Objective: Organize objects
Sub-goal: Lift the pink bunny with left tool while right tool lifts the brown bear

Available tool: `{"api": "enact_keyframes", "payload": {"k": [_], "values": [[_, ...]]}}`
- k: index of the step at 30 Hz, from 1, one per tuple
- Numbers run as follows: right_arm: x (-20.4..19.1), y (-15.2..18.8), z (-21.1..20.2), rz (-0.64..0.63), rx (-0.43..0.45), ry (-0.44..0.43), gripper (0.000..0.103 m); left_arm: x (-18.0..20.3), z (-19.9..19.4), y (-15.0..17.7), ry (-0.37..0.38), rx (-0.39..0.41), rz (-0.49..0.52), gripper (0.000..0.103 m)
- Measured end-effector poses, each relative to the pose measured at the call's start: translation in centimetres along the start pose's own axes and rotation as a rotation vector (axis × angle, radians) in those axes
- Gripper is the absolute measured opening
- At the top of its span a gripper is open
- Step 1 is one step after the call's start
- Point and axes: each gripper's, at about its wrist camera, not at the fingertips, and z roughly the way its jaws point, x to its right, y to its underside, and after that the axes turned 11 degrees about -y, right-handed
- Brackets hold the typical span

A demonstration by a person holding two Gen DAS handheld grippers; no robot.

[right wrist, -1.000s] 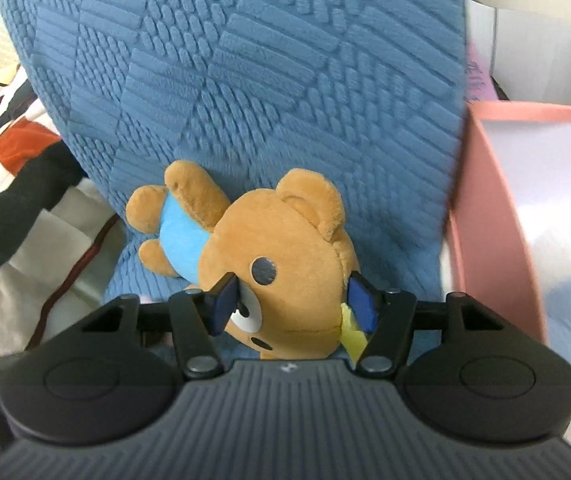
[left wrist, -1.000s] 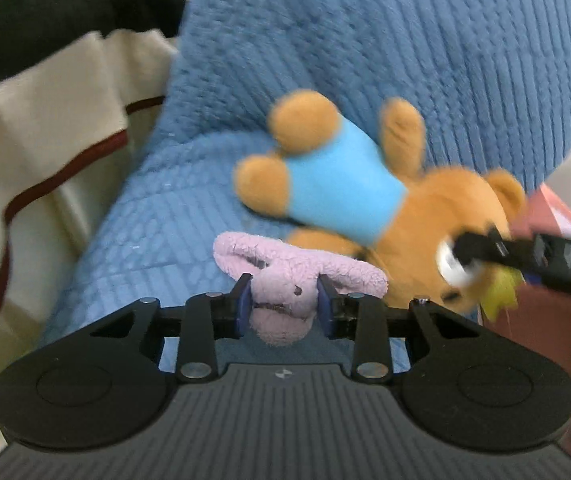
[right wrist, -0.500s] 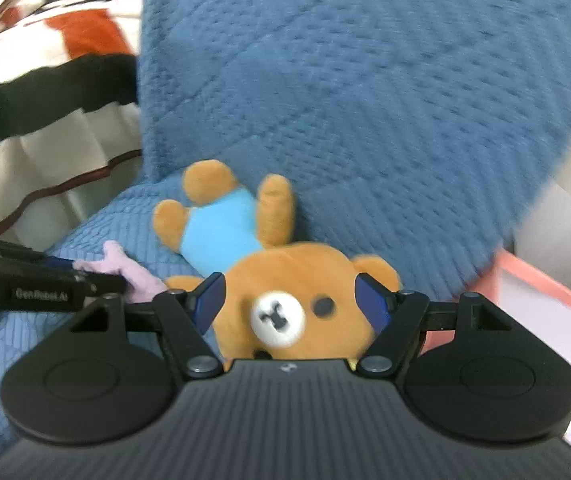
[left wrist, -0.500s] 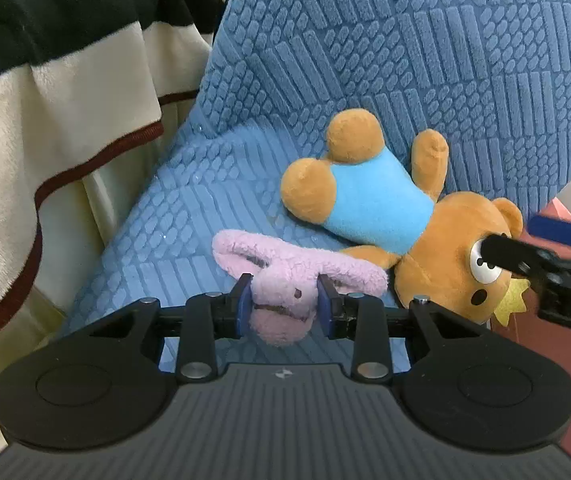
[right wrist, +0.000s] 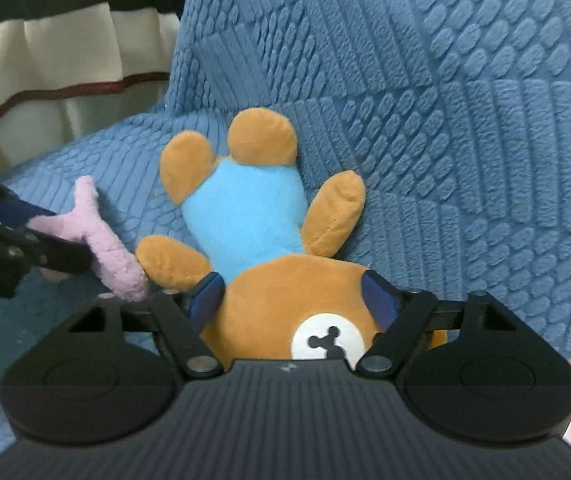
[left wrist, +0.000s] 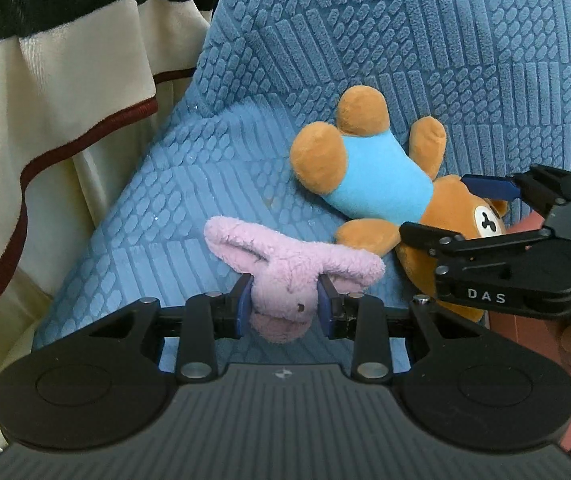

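Left gripper (left wrist: 284, 306): clamped on head of pink plush bunny (left wrist: 285, 276), ears spread sideways over blue textured cover (left wrist: 189, 208).
Right gripper (right wrist: 293, 300): fingers set wide around head of brown teddy bear (right wrist: 253, 216), pads against both sides of head.
Bear: upside down, feet up against cover's backrest, just beside bunny.
Background left: striped blanket (left wrist: 57, 92).

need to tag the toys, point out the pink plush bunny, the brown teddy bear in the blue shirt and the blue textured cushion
pink plush bunny (left wrist: 285, 300), left wrist view, on its face
brown teddy bear in blue shirt (right wrist: 245, 216), right wrist view, on its shirt
blue textured cushion (right wrist: 465, 120), right wrist view, on its upright back
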Motion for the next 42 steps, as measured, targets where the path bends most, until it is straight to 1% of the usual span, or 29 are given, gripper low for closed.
{"api": "enact_keyframes", "payload": {"k": [3, 6, 8, 12, 18, 23, 25, 28, 34, 36, 39, 42], "values": [[-0.7, 0.1, 1.0, -0.060, -0.041, 0.031, 0.085, -0.1, 0.2, -0.1, 0.001, -0.004, -0.004, 0.038], [-1.3, 0.2, 2.2, -0.097, -0.074, 0.103, 0.085, -0.1, 0.7, -0.1, 0.003, -0.010, -0.007, 0.039], [-1.4, 0.2, 2.8, -0.095, -0.087, 0.140, 0.085, -0.2, 0.9, -0.1, 0.002, -0.012, -0.008, 0.039], [-0.8, -0.4, 2.1, -0.011, -0.058, 0.144, 0.078, -0.4, 1.1, -0.1, 0.008, -0.019, -0.019, 0.039], [-0.7, -1.0, 0.0, 0.120, 0.009, 0.105, 0.072, -0.5, 1.3, 0.0, 0.013, -0.024, -0.027, 0.039], [-0.9, -0.9, -2.5, 0.252, 0.083, 0.039, 0.072, -0.7, 1.4, -0.2, 0.021, -0.028, -0.039, 0.039], [-1.2, -0.6, -3.0, 0.309, 0.101, 0.016, 0.072, -0.8, 1.4, -0.3, 0.025, -0.028, -0.046, 0.039], [-1.1, 0.1, -3.6, 0.400, 0.115, -0.022, 0.072, -0.9, 1.3, -0.4, 0.026, -0.027, -0.051, 0.039], [-1.4, 2.1, -5.8, 0.599, 0.172, -0.108, 0.072, -0.8, 1.0, -0.4, 0.028, -0.018, -0.050, 0.039], [-1.6, 2.7, -6.4, 0.646, 0.183, -0.111, 0.072, -0.7, 0.8, -0.4, 0.029, -0.014, -0.048, 0.039], [-1.6, 2.2, -6.3, 0.709, 0.194, -0.099, 0.072, -0.6, 0.5, -0.2, 0.039, -0.011, -0.045, 0.039], [-2.0, 3.6, -7.0, 0.763, 0.203, -0.067, 0.072, -0.5, 0.0, 0.2, 0.051, -0.011, -0.044, 0.039]]}}
